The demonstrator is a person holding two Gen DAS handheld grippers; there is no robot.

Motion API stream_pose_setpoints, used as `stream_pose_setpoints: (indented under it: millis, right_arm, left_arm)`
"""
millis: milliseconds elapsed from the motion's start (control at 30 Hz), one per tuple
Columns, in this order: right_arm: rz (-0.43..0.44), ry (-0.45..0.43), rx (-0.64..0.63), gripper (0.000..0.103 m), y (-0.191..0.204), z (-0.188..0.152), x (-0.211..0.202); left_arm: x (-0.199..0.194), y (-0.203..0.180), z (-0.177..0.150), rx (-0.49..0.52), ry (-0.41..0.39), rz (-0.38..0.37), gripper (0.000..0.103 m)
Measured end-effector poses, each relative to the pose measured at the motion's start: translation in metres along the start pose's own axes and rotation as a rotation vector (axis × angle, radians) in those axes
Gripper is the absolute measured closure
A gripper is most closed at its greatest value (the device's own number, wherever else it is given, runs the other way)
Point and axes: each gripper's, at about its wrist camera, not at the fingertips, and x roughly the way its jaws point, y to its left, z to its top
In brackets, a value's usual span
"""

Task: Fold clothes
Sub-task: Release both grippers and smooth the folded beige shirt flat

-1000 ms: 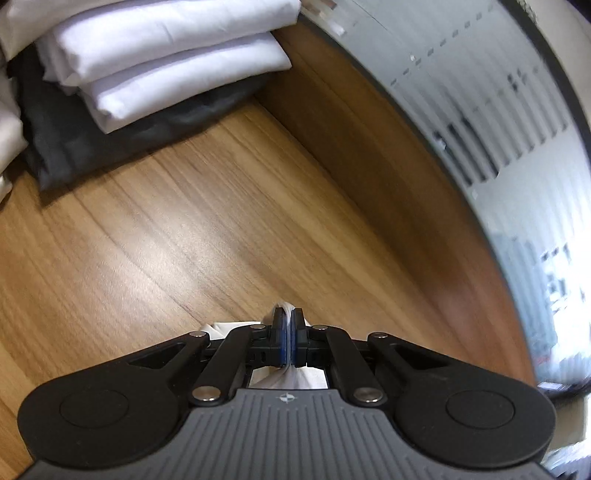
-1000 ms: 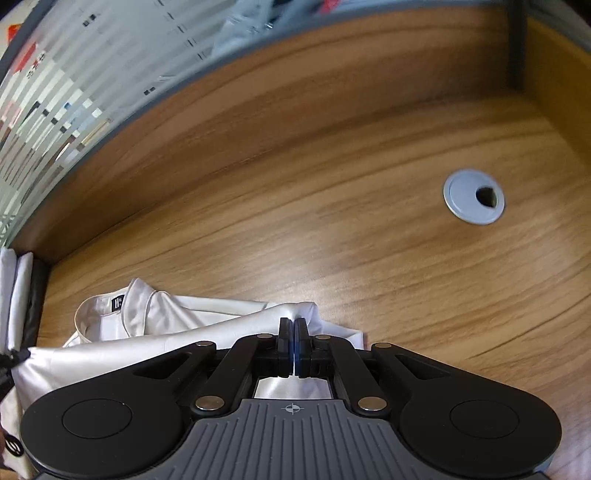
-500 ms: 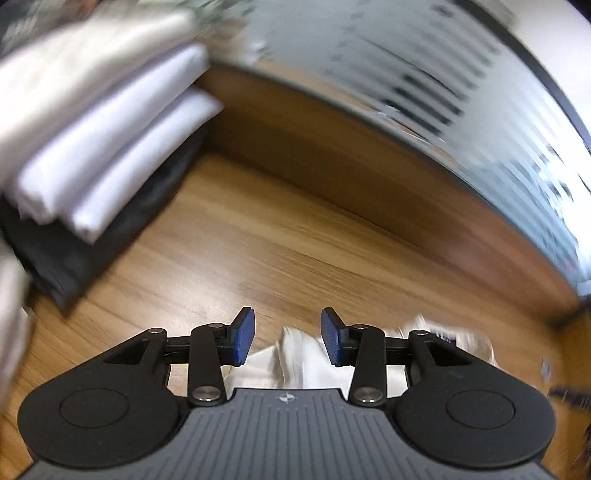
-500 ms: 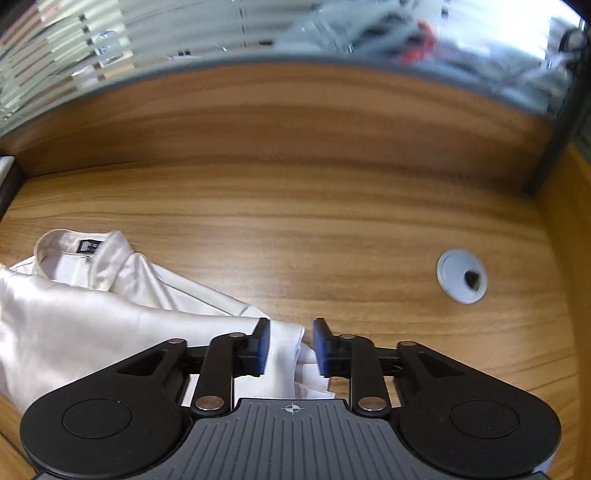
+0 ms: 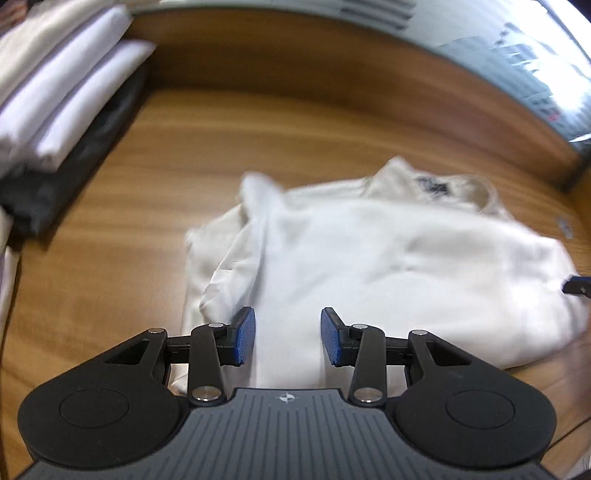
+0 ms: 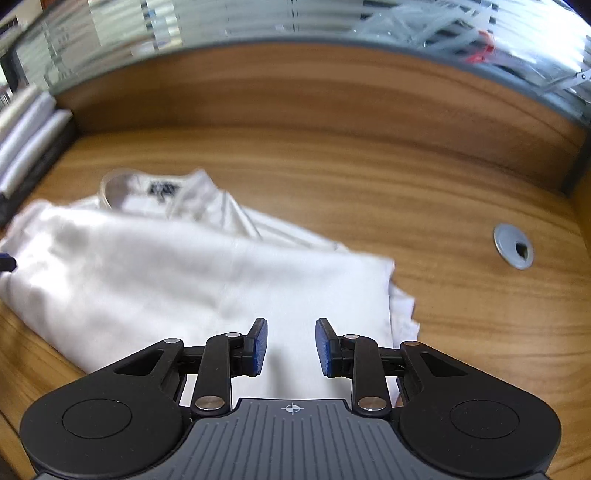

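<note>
Currently, a white shirt [image 5: 388, 266] is being shown lying folded over itself on the wooden desk [image 5: 122, 280], its collar and dark neck label turned toward the desk's back panel. Both views are being blurred by motion, so fine creases cannot be told.

The left gripper [image 5: 288, 335] is being held with its blue-padded jaws spread apart and nothing between them; beyond the gap, only the near part of the shirt is being seen, and whether the pads are touching the cloth cannot be told. At about 10 o'clock in this view, a stack of folded white clothes [image 5: 62, 96] is being kept on top of a dark garment [image 5: 66, 177], well apart from the shirt. A dark tip of the other gripper is being glimpsed at 3 o'clock, at the shirt's edge.

The right gripper [image 6: 291, 347] is likewise being held wide, gripping nothing, over the shirt's [image 6: 192, 280] near right part. A grey cable grommet [image 6: 514, 246] is being seen at about 2 o'clock, set into the bare desk and apart from the cloth. Frosted striped glass [image 6: 295, 18] is being seen above the back panel at 12 o'clock.
</note>
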Motion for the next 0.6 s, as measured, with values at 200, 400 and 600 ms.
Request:
stream_pose_setpoints:
  millis: [200, 400, 600]
  right_arm:
    - [-0.04, -0.003, 0.081, 0.073, -0.009, -0.011, -0.002]
    - [-0.031, -0.052, 0.217, 0.065, -0.026, -0.018, -0.026]
    - [0.005, -0.053, 0.5, 0.048, -0.064, -0.054, -0.038]
  left_arm:
    - [-0.002, -0.002, 0.007, -0.012, 0.002, 0.013, 0.059]
    - [-0.031, -0.025, 0.016, 0.048, -0.048, -0.012, 0.055]
    - [-0.039, -0.059, 0.023, 0.082, -0.043, -0.076, 0.049]
